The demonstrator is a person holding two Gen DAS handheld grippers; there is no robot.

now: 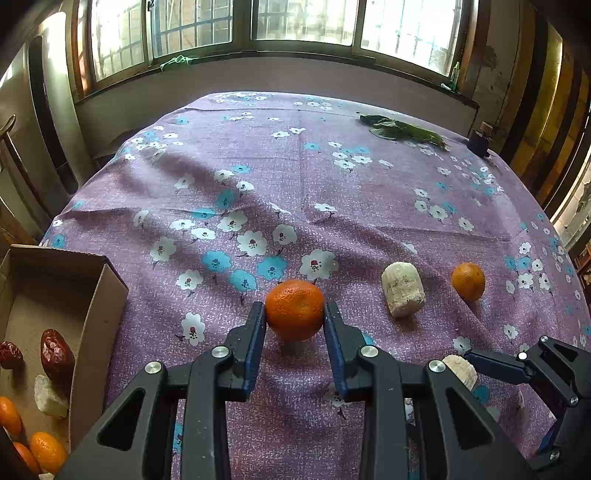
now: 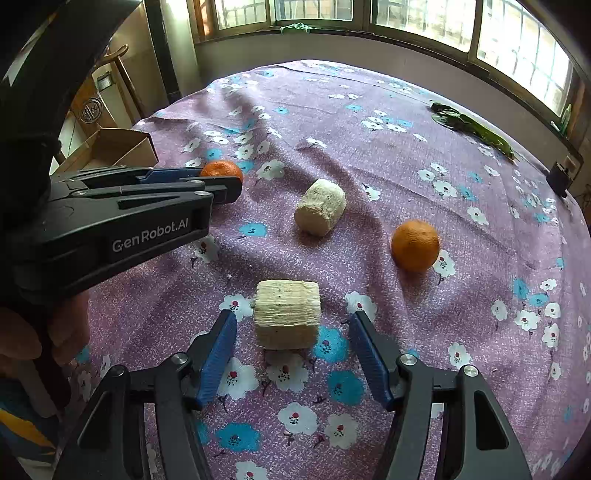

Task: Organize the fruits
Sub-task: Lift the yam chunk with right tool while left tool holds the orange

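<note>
Orange (image 1: 294,309) sits clamped between my left tongs (image 1: 294,314) on the tabletop (image 1: 332,177); my right tongs (image 2: 291,328) stand open around a pale fibrous chunk (image 2: 287,318), not touching it.

Daylit from blown-out windows (image 1: 303,22) behind; soft shadows across the cloth (image 1: 332,177); sharp centre, heavy fisheye bending, dark corners.

Your inventory:
- Tangerine (image 1: 294,309), bright orange, dimpled, on the purple floral cloth (image 1: 295,177), left of the others.
- Pale fibrous cylinder (image 2: 320,206), on its side, mid-cloth; possibly cut sugarcane, hard to tell.
- Second tangerine (image 2: 415,244), farther right.
- Second pale cylinder (image 2: 287,314), nearest you.
- Cardboard box (image 1: 99,291) at left: two red dates (image 1: 57,356), one pale chunk (image 1: 50,397), several tangerines (image 1: 48,451).
</note>
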